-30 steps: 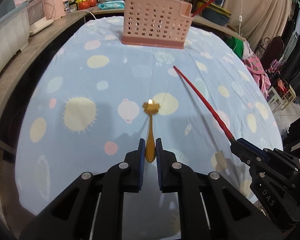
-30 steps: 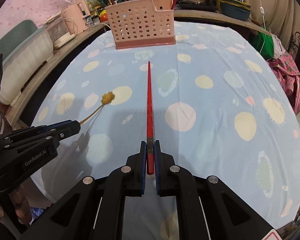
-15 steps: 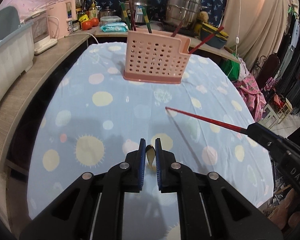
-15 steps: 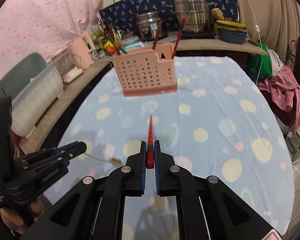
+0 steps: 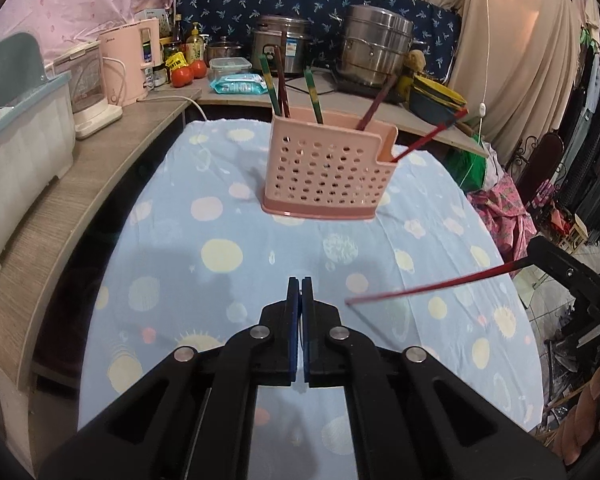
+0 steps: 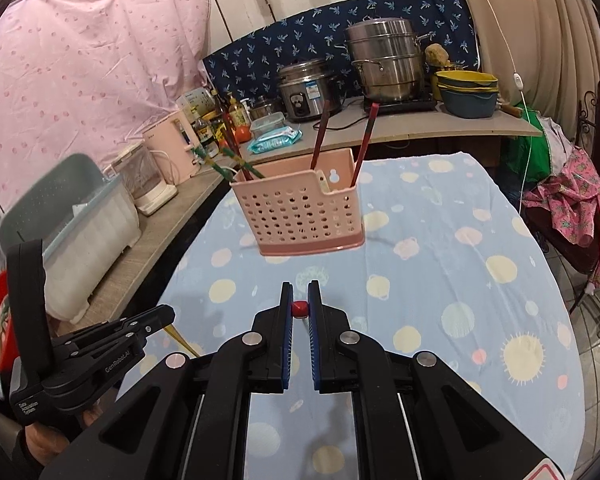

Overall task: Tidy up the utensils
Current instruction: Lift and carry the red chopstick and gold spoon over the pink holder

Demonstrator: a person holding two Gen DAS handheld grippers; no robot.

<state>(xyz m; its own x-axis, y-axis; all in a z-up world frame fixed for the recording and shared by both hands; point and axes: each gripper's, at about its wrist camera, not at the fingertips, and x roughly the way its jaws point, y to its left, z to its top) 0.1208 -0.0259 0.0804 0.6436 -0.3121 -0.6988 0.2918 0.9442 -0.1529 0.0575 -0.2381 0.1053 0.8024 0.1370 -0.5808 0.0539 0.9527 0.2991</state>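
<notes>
While your right gripper [image 6: 299, 309] pinches the red chopstick [image 5: 427, 289] and your left gripper [image 5: 300, 292] sits fully closed on that thin gold utensil [image 6: 182, 343], the pink caddy [image 6: 300, 209] waits mid-frame, so sloppy aiming means snagging its rim.

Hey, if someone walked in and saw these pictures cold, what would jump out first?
Probably the pink basket in the middle of the spotted blue tablecloth, with chopsticks sticking out of its top. Next, the red chopstick held in mid-air over the cloth by the right tongs. Behind the table, the steel pots shine on the cluttered counter.
</notes>
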